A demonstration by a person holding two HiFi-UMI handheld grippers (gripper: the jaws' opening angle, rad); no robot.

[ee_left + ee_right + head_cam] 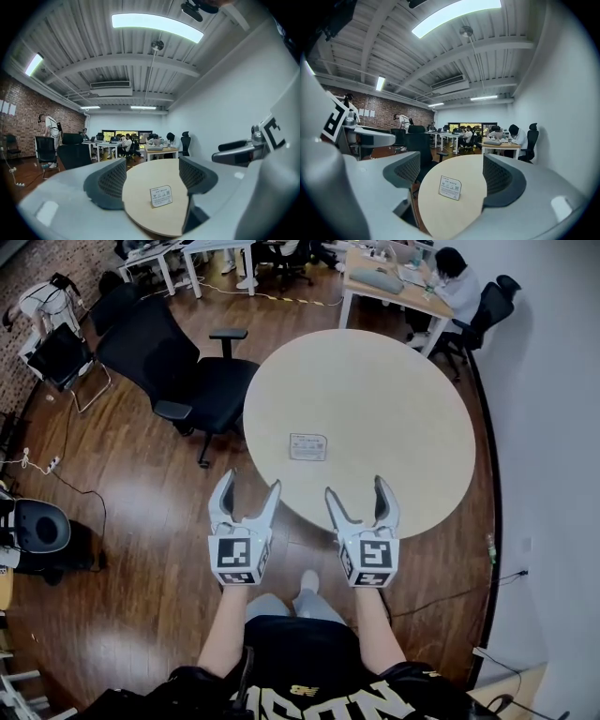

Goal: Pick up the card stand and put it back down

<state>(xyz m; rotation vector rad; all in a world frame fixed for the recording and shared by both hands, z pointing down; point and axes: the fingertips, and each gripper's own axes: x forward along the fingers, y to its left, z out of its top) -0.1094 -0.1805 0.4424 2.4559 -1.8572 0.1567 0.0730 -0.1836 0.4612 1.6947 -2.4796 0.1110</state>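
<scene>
A small white card stand [308, 447] stands upright on the round beige table [394, 390], near its front edge. It also shows between the jaws in the left gripper view [161, 196] and in the right gripper view [450, 187], still some way ahead. My left gripper [250, 493] hangs at the table's near edge, jaws spread, nothing between them. My right gripper [360, 493] is beside it over the table's front rim, also open and empty. Both point level at the table, short of the stand.
A black office chair [192, 381] stands left of the table. Another black chair [487, 315] and a person at a desk [394, 287] are behind it. A white wall [553, 427] runs along the right. Wooden floor [141, 521] lies to the left.
</scene>
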